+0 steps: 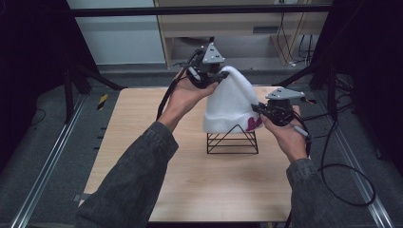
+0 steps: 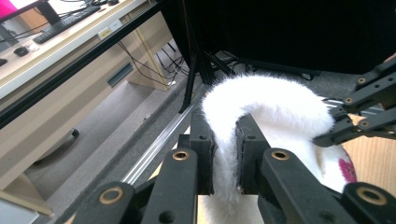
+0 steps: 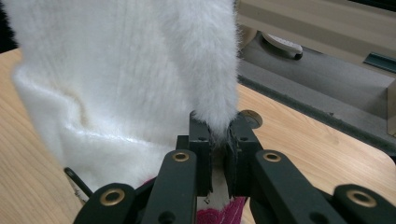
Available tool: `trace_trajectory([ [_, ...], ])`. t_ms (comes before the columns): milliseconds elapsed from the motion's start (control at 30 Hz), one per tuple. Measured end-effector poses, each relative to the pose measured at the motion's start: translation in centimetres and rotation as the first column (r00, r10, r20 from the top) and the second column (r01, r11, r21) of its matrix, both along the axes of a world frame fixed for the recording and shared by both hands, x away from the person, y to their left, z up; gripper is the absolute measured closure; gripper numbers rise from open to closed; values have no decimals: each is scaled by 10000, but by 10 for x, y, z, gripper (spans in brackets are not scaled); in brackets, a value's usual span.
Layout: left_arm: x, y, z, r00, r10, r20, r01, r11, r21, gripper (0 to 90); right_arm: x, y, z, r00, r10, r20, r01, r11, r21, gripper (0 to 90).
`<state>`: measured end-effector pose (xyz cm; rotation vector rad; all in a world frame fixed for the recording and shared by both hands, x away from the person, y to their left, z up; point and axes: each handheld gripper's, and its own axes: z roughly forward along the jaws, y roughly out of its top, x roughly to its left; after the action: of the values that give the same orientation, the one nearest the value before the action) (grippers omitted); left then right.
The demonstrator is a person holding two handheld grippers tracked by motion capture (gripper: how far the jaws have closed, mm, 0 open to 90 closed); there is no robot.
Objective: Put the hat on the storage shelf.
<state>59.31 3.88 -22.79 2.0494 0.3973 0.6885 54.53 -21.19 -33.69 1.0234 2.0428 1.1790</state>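
Dim high view: both upper corners sink into black, while the pale desk (image 1: 199, 185) catches soft overhead light. The white hat (image 1: 228, 102) glows near blown-out, fur detail lost. Gripper views brighter, near jaws soft and blurred, straight lines bowing toward the edges.

One white fuzzy hat (image 1: 231, 102), with one magenta patch (image 1: 254, 124) at its brim. One black wire stand (image 1: 232, 140) beneath it. One wooden table (image 1: 190, 180). Two handheld grippers: left gripper (image 1: 219, 74), right gripper (image 1: 260, 109), each topped by one grey three-cornered plate, two in all. Two hands, two grey sleeves. One keyboard (image 2: 70, 21) on the desk beyond.
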Motion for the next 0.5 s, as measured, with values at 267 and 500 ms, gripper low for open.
trace_trajectory([
  [267,-5,3,-4,9999,-36,129,35,10000,88,801,-7,4,0,9999,145,88,-145,9999,-74,829],
  [500,-8,-1,-16,9998,-186,9,186,9992,344,800,-10,1,-15,9999,101,-132,-101,9999,-6,829],
])
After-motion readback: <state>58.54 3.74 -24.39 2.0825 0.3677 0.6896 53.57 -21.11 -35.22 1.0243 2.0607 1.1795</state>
